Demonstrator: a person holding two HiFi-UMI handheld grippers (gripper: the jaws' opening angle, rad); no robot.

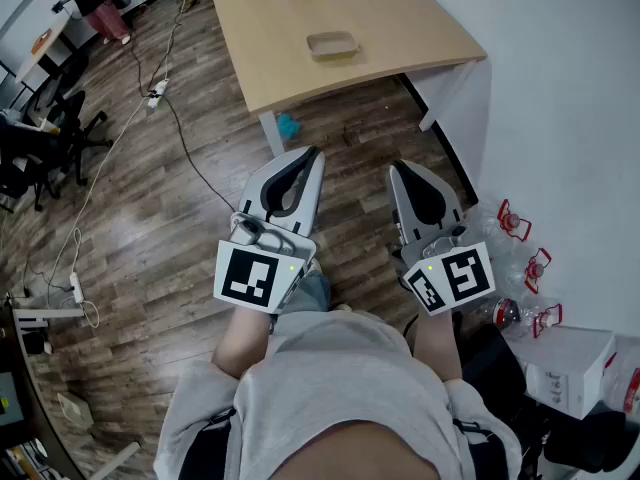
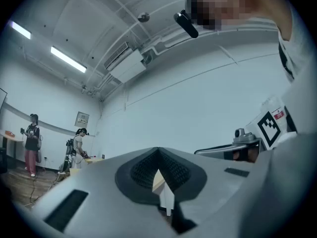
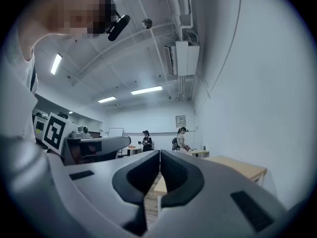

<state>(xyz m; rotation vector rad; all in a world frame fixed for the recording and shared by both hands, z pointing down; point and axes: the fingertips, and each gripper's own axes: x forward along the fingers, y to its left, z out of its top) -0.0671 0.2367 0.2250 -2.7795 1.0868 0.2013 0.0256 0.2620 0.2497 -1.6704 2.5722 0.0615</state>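
Jaws pressed together, empty, on left gripper [image 1: 314, 154] and right gripper [image 1: 394, 168], side by side, tips toward table [image 1: 400, 28].

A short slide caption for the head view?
Left tool and right tool, both shut and empty, face a wooden table.

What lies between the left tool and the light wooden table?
In the head view, a small teal object lies on the brown wooden floor between the left tool and the light wooden table; the rest is bare.
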